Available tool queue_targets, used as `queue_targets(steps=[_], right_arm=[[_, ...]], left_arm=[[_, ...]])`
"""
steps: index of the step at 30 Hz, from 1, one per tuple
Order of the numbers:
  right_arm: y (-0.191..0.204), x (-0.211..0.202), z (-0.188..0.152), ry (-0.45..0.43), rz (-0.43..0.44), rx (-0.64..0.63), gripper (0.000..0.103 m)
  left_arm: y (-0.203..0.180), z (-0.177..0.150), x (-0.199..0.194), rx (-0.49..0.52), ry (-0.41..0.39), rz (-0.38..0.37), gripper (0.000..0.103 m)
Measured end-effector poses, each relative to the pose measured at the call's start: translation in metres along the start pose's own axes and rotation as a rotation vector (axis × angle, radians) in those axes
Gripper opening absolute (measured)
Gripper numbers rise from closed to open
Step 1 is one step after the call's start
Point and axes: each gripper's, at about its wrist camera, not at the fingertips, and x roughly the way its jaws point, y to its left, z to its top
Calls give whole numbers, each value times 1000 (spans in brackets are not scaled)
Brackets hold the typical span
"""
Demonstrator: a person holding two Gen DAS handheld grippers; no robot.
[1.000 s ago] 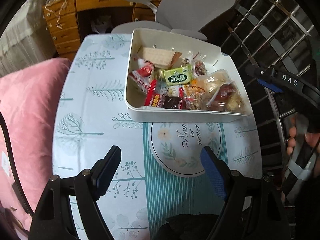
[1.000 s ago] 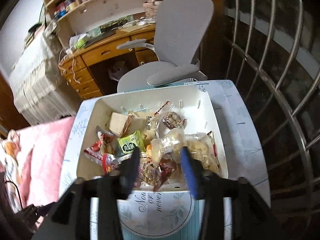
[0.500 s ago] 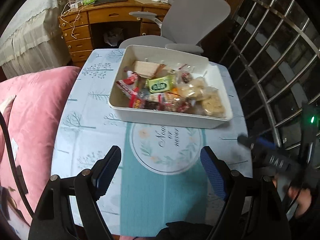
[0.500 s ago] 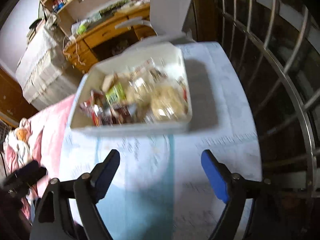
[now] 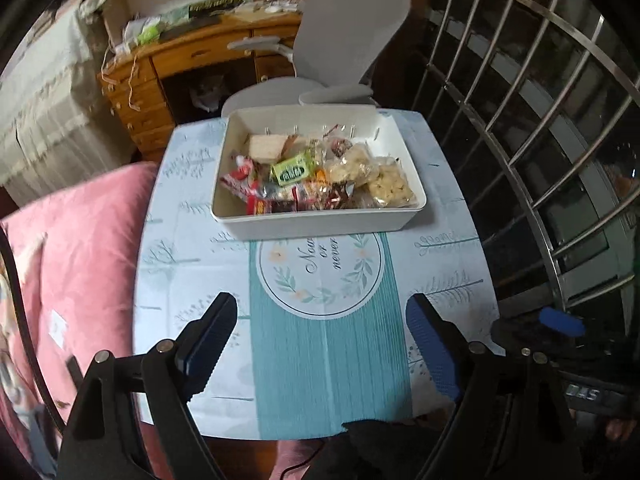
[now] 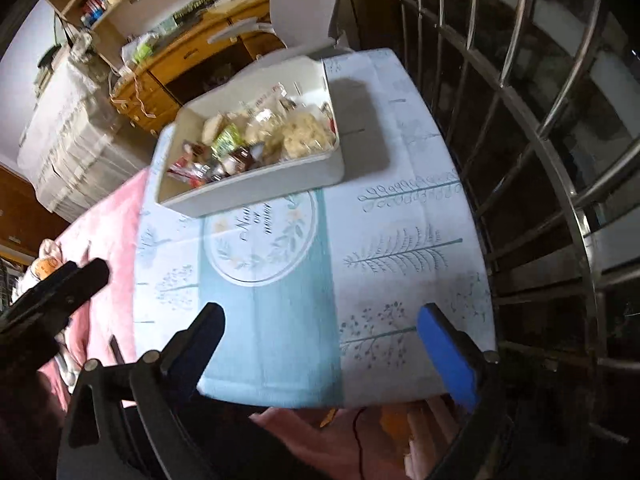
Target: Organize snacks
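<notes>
With both tools held off the near edge of the table (image 5: 192, 240), nothing is gripped: left gripper (image 5: 320, 340) spread wide, right gripper (image 6: 320, 344) likewise. The box (image 5: 320, 222) sits at the table's far end, snacks (image 5: 288, 172) heaped inside, none outside that I can see. Judgement: packets light, crinkly, slippery; the puffed ones (image 5: 390, 186) crush easily. Pinch a sealed edge, not the belly. The box is stiff; take its rim.
</notes>
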Motion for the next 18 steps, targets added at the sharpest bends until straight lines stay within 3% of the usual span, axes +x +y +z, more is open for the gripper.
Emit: queue_targets(steps=[6, 10, 12, 18], right_arm=[[25, -44, -9, -117, -24, -19, 102], [42, -60, -18, -186, -37, -60, 103], [50, -60, -23, -191, -57, -95, 103], [61, -56, -40, -193, -42, -128, 103]], left_arm=[[-3, -5, -38, 37, -76, 8, 90], [3, -15, -50, 25, -133, 68, 91], [8, -20, -52, 13, -144, 101, 97], [23, -37, -49, -34, -151, 187, 98]])
